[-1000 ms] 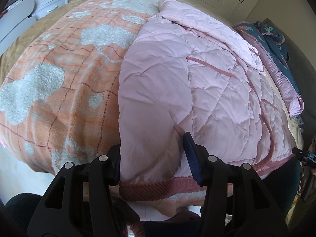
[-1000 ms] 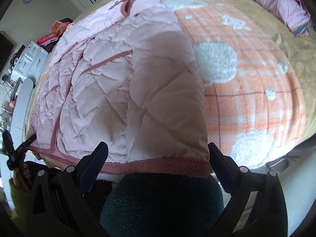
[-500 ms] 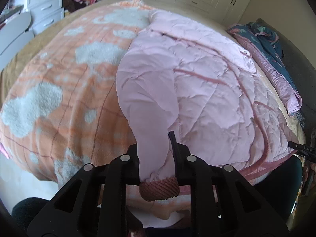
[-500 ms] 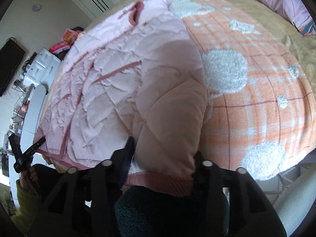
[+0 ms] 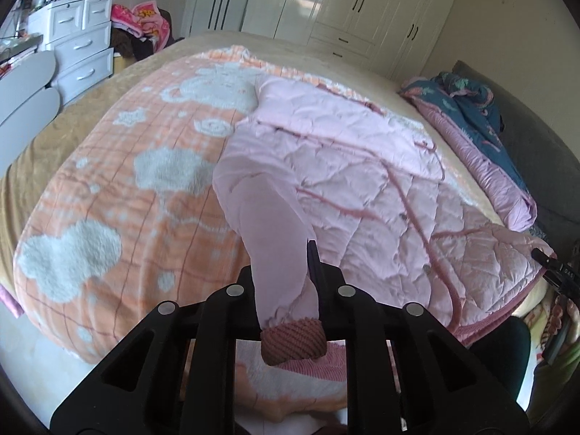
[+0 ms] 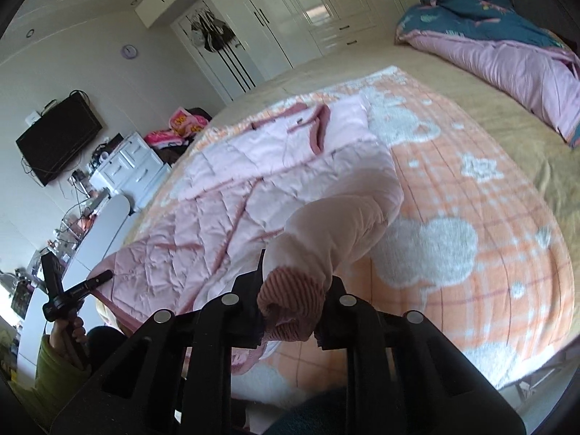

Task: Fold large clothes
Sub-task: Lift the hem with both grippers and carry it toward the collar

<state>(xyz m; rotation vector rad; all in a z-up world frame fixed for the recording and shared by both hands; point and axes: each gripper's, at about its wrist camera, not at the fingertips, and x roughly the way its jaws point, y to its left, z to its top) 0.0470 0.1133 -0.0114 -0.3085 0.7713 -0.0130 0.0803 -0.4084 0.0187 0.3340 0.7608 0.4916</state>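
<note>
A pink quilted jacket (image 5: 344, 181) lies front up on an orange and white blanket (image 5: 145, 181) on the bed. My left gripper (image 5: 282, 272) is shut on the jacket's left sleeve just above its ribbed cuff (image 5: 293, 340), and the sleeve hangs lifted off the blanket. In the right wrist view the jacket (image 6: 232, 217) spreads to the left. My right gripper (image 6: 297, 279) has the other sleeve's ribbed cuff (image 6: 290, 304) bunched between its jaws, which are closing on it, and this sleeve is raised too.
A hand in a green sleeve (image 6: 54, 359) holds a black tool (image 6: 72, 290) at the jacket's hem corner. A blue and pink quilt (image 5: 482, 137) lies along the bed's far side. White drawers (image 5: 79, 47) and wardrobes (image 5: 355, 7) line the walls.
Both grippers went from open around the sleeve ends to shut on them. Both then rose, and the sleeves came up off the blanket and bunched.
</note>
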